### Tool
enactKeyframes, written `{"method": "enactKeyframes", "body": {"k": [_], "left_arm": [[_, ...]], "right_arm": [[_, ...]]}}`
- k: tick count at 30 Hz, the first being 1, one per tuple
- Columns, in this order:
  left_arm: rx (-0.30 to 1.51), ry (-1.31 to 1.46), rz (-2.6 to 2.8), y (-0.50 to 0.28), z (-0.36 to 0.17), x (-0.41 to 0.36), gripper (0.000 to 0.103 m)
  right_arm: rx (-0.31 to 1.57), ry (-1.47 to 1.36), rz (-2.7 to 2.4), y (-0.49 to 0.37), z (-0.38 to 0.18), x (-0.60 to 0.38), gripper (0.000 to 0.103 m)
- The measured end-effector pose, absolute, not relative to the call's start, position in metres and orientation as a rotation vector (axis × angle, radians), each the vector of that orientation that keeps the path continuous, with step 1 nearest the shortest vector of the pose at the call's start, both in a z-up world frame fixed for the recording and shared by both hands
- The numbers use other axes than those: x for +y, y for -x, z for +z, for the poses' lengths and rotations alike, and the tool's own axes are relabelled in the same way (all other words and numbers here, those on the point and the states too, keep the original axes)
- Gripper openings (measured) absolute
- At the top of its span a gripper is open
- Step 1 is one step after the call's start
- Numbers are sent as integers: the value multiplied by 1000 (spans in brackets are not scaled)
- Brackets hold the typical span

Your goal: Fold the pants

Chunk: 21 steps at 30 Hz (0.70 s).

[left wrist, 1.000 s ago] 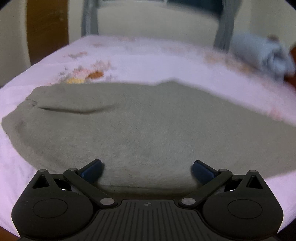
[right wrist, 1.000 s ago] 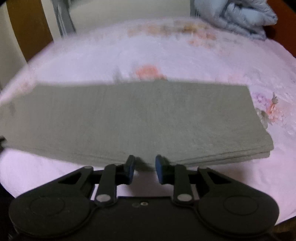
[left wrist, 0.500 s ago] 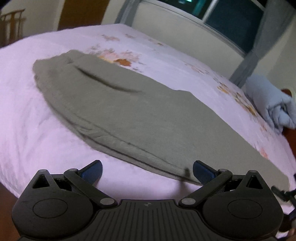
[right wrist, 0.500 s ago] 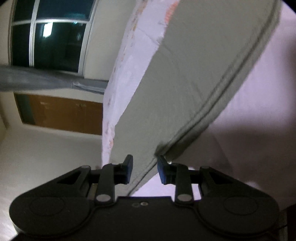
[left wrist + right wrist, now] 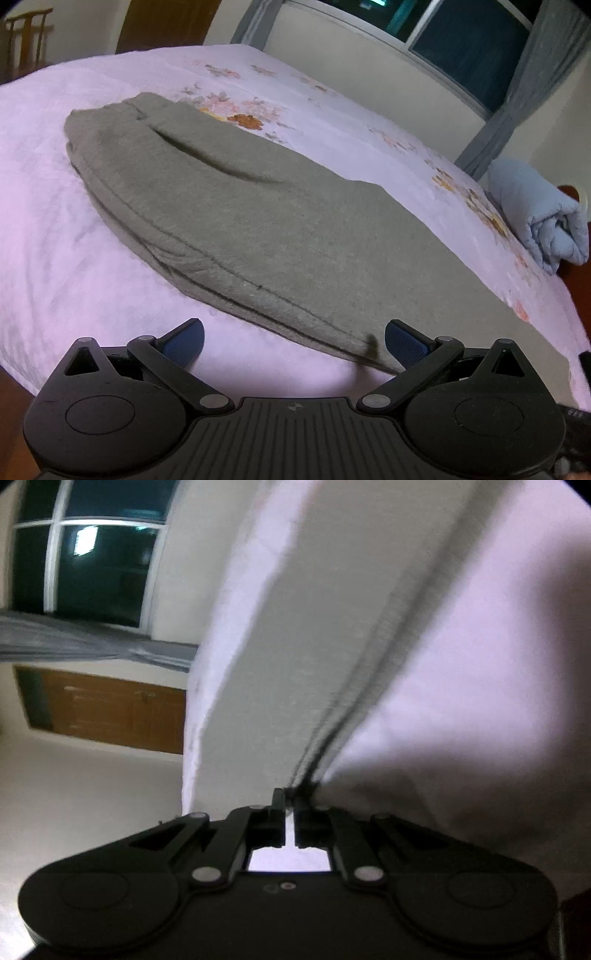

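Note:
Grey-green pants [image 5: 258, 221] lie folded lengthwise on the bed, waistband and pocket slit at the far left, legs running to the right. My left gripper [image 5: 293, 343] is open and empty, low at the pants' near edge, its right finger [image 5: 404, 345] touching the hem. In the right wrist view, turned on its side, my right gripper [image 5: 290, 799] is shut on the layered edge of the pants [image 5: 295, 664].
The bed has a pale pink floral sheet [image 5: 55, 240]. A rolled light blue blanket [image 5: 535, 218] lies at the far right of the bed. A window with grey curtains [image 5: 517, 74] and a wooden door [image 5: 103, 709] are behind.
My right gripper has rolled sideways, come in on the pants' edge and closed on it. My left gripper has swung left, low along the near edge, still open.

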<state>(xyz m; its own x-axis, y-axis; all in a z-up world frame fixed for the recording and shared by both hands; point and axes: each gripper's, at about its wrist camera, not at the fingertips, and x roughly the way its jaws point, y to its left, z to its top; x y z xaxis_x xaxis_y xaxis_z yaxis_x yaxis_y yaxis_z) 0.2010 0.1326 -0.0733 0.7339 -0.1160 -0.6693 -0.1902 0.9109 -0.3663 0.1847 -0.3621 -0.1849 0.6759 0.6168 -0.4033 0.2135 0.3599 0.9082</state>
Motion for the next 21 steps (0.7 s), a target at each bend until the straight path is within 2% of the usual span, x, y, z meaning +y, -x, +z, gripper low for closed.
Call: {"method": "enactKeyframes", "body": {"k": [3, 6, 9, 11, 13, 15, 16, 18, 20, 21], "left_arm": [[738, 354, 45, -201, -66, 123, 103], [729, 275, 37, -206, -61, 109, 103], [730, 231, 23, -214, -57, 95, 103], [736, 211, 19, -216, -54, 88, 103], [739, 185, 21, -218, -52, 84, 103], [738, 174, 21, -217, -51, 84, 103], [741, 167, 21, -217, -52, 83, 103], [742, 144, 21, -217, -52, 81, 103], [747, 129, 21, -218, -53, 78, 103], [748, 124, 21, -218, -53, 76, 103]], "right_arm": [[815, -1184, 295, -176, -164, -373, 11], [758, -1028, 273, -171, -132, -391, 11], [725, -946, 205, -181, -125, -409, 11], [812, -906, 118, -196, -137, -419, 0], [816, -1004, 55, -198, -150, -439, 0], [769, -971, -20, -191, -137, -452, 0], [738, -947, -33, -187, -129, -455, 1], [672, -870, 4, -185, -114, -456, 17], [682, -832, -22, -190, -112, -459, 17], [711, -819, -51, -193, -116, -465, 13]]}}
